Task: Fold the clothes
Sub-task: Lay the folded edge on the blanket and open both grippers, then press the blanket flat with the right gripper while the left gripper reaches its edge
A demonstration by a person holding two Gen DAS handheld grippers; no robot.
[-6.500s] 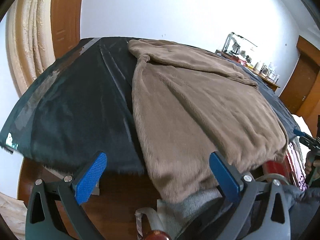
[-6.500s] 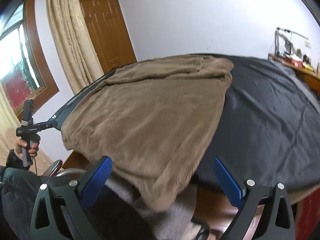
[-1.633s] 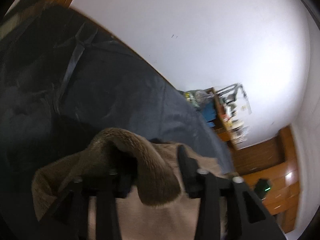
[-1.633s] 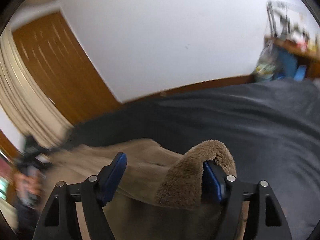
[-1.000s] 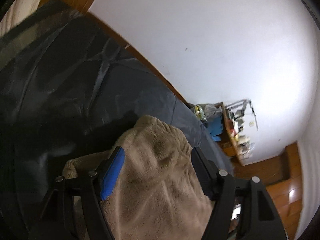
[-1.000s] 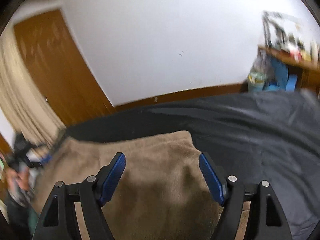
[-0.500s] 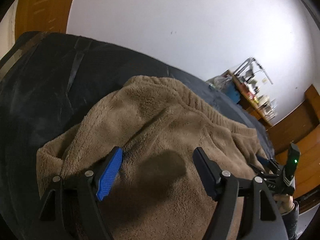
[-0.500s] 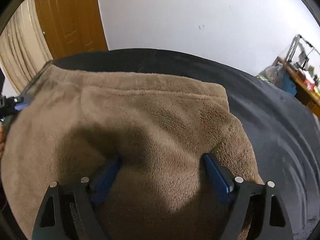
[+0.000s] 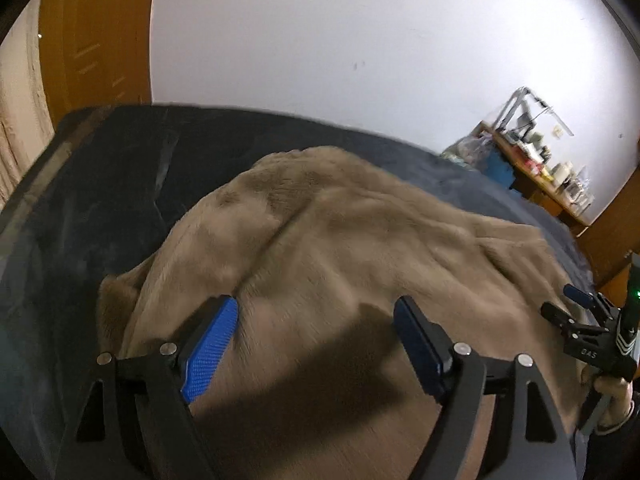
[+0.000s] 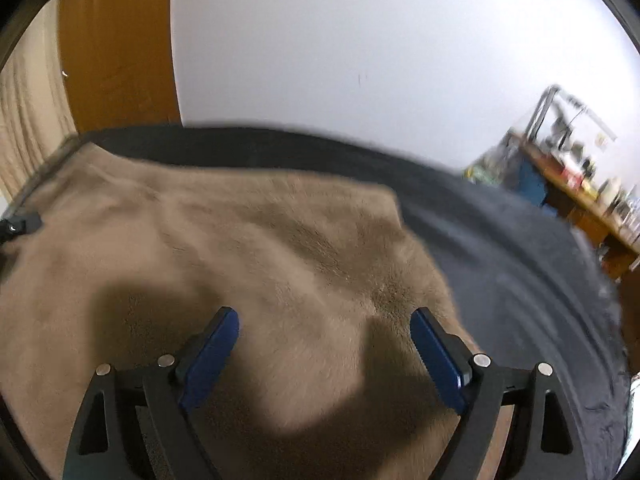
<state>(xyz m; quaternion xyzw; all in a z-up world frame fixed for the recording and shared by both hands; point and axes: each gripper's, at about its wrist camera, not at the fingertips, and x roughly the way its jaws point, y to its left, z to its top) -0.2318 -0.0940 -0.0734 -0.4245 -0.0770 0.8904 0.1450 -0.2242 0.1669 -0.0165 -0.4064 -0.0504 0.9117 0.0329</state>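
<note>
Left wrist view: brown fleece garment [image 9: 360, 240] blurred, both hand-held grippers spread wide, gripping nothing, left one widening.

Garment: 1 brown fleece garment [image 9: 360, 264], plush pile, lying on the dark bed cover [image 9: 100, 200]. Doubled over itself; upper layer shows a diagonal crease running from the far rounded edge toward the near side. Far edge rounded and slightly raised in the left wrist view; a lower layer edge protrudes at the near left. In the right wrist view, the garment [image 10: 260, 260] ends in a blunt far-right corner, right edge falling onto the cover. Surface lumpy, not flat. Both views motion-blurred.
</note>
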